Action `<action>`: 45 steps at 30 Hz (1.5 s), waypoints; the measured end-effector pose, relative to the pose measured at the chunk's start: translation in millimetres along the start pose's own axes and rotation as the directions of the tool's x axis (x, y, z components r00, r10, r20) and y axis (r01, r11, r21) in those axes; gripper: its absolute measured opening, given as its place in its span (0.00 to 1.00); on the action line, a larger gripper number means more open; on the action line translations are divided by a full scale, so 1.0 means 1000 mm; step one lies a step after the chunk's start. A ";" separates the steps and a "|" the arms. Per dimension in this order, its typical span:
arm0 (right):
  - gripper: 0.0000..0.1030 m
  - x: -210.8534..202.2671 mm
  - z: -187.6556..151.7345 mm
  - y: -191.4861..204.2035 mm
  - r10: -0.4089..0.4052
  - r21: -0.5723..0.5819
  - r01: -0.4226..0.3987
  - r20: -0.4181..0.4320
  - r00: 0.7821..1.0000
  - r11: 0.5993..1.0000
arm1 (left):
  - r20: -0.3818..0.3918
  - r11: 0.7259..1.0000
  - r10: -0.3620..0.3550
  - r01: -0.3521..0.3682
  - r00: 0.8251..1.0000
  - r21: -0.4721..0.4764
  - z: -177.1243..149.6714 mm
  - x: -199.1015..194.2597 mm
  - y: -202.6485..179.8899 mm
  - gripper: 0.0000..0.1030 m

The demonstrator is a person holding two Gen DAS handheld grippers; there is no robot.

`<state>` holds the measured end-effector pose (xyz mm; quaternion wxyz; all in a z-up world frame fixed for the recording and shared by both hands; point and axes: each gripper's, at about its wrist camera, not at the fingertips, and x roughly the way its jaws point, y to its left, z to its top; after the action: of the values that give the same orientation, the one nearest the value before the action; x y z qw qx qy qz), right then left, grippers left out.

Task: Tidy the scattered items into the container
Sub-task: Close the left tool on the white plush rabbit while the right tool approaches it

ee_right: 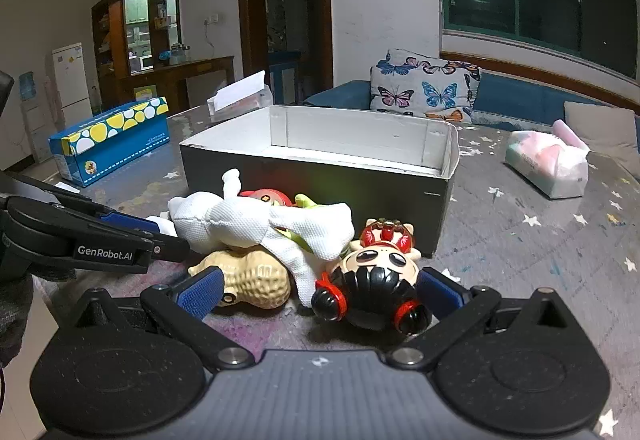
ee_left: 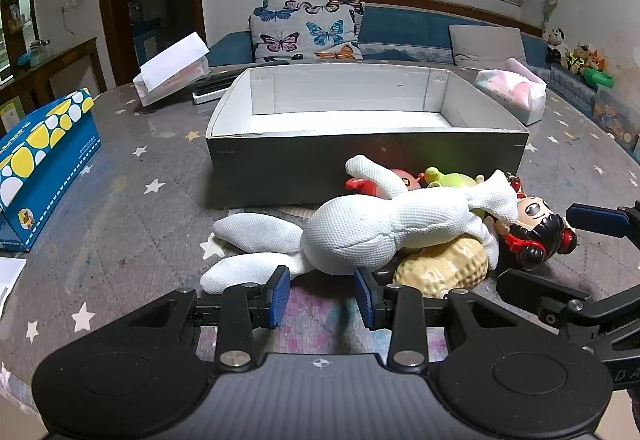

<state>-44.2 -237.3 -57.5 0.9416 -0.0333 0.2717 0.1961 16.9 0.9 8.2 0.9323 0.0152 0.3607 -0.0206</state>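
Both claws, left (ee_left: 322, 294) and right (ee_right: 320, 290), are gaping wide; right is straddling the doll head (ee_right: 370, 280), needing a centred squeeze before lifting into the box (ee_right: 320, 176).

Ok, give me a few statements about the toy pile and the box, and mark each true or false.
1. The dark cardboard box with white inside holds toys. False: nothing shows inside.
2. The white fabric rabbit doll lies over the tan peanut-shaped toy. True.
3. The right gripper is clamped on the black-haired doll head. False: open, fingers either side.
4. The left gripper is open. True.
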 end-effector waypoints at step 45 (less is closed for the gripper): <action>0.73 0.035 0.038 0.036 0.143 -0.313 -0.152 -0.052 0.988 0.938 | 0.040 0.977 -0.210 0.208 0.977 0.045 0.023 -0.005 0.030 0.37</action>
<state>-12.0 -185.2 -42.6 0.9028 -0.1659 0.2520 0.3065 29.9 30.5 29.4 0.9323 -0.0043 0.3390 -0.1262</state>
